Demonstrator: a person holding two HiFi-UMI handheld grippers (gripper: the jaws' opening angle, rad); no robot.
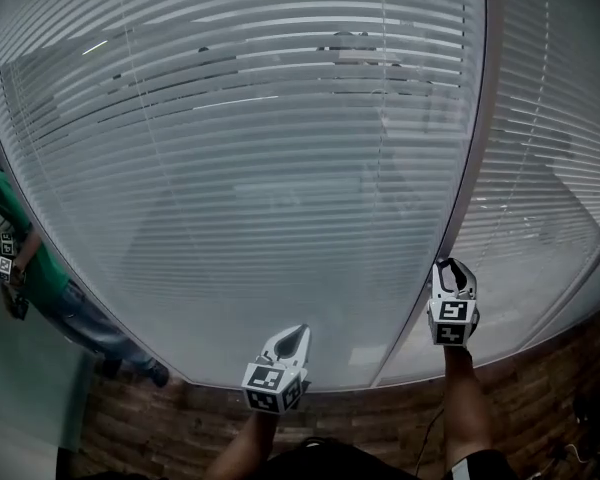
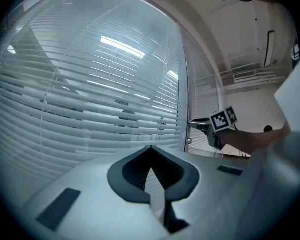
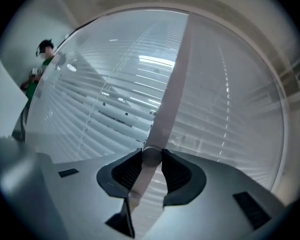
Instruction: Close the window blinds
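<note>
Here, the blinds (image 1: 240, 168) fill the far wall behind a large pane of glass (image 1: 210, 308). Their slats lie level with gaps between them, so ceiling lights and dim shapes beyond show through. A pale post (image 1: 470, 168) runs up the right edge of this pane and separates it from a second pane further right, which has blinds of its own (image 1: 550, 148).

The right tool (image 1: 452, 268) points level at that post. Its jaws are clamped on a round knob (image 3: 151, 156) that sticks out of the post (image 3: 172, 94), pressing it from both sides. A smaller knob (image 3: 134, 198) sits lower on the same post, just beneath the held one and untouched.

The left tool (image 1: 292, 336) hangs near the bottom of the big pane, left of the post and well apart from the right tool. Its jaw tips (image 2: 151, 149) meet with nothing between them, and only slats show ahead of it.

At the far left, a person (image 1: 20, 258) in a green top stands beside the glass. A dark patterned floor (image 1: 540, 388) runs along the foot of the window.
</note>
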